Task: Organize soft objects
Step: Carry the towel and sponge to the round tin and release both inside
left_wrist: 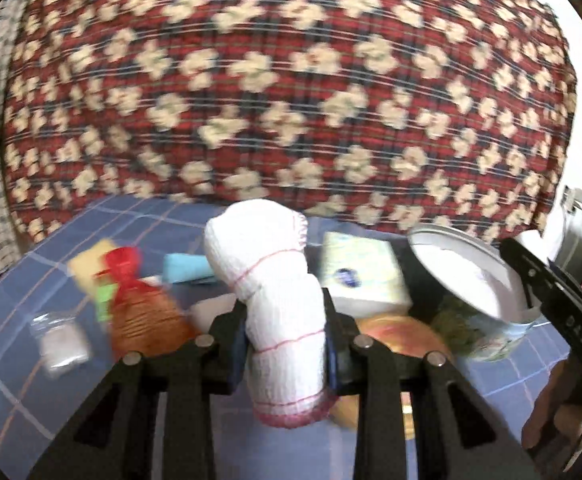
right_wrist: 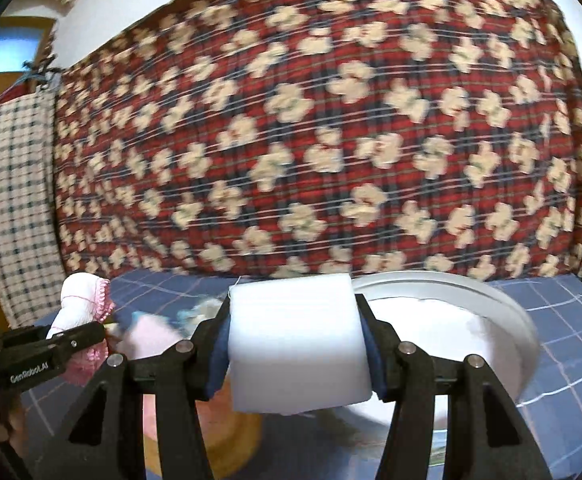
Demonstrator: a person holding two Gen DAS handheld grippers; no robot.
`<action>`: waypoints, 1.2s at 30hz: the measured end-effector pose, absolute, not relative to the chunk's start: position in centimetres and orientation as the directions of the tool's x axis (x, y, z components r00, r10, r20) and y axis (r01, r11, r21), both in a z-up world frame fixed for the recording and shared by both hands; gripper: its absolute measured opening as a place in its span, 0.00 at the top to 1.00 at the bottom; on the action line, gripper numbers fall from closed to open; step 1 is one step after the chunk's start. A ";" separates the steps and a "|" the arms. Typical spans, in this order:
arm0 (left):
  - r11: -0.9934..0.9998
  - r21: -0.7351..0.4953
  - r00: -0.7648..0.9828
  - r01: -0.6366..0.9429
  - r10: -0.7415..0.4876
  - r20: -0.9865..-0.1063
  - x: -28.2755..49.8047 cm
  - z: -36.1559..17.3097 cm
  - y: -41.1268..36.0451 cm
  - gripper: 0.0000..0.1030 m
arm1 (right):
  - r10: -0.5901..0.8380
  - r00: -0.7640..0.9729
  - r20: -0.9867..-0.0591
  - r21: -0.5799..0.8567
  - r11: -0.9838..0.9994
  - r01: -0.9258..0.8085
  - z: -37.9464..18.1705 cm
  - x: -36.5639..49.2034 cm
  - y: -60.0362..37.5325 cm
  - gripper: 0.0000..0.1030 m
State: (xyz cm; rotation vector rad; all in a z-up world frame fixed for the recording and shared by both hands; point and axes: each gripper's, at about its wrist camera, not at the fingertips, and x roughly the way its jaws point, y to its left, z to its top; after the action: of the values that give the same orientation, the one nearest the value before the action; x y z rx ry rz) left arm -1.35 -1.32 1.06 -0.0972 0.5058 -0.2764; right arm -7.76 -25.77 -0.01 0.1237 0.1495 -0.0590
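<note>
Midway, apparently: left gripper [left_wrist: 287, 344] clamped on rolled white cloth [left_wrist: 279, 280] at lower centre, right gripper [right_wrist: 295, 344] squeezing white foam block [right_wrist: 297, 340] beside white bowl [right_wrist: 507, 304] at right; blue sponge [left_wrist: 185, 267], tissue pack [left_wrist: 361, 272] left on blue checked cloth [left_wrist: 19, 360]

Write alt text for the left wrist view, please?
The left gripper clamps a rolled white cloth with pink stripes above a blue checked table. Behind lie a tissue pack, a round tin and a red patterned quilt.
</note>
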 end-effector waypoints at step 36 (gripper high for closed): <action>0.800 -0.104 0.649 0.590 -0.547 -0.528 1.4 -1.0 -26.3 0.71 | -0.346 0.864 -0.366 0.050 0.920 0.389 -3.3 -5.5 -38.4 0.44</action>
State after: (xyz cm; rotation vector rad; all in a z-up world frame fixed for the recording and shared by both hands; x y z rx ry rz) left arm 1.40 -26.26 -1.05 0.0800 0.5735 -0.6471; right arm -5.46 -38.39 -3.28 0.1243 0.3602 -0.3861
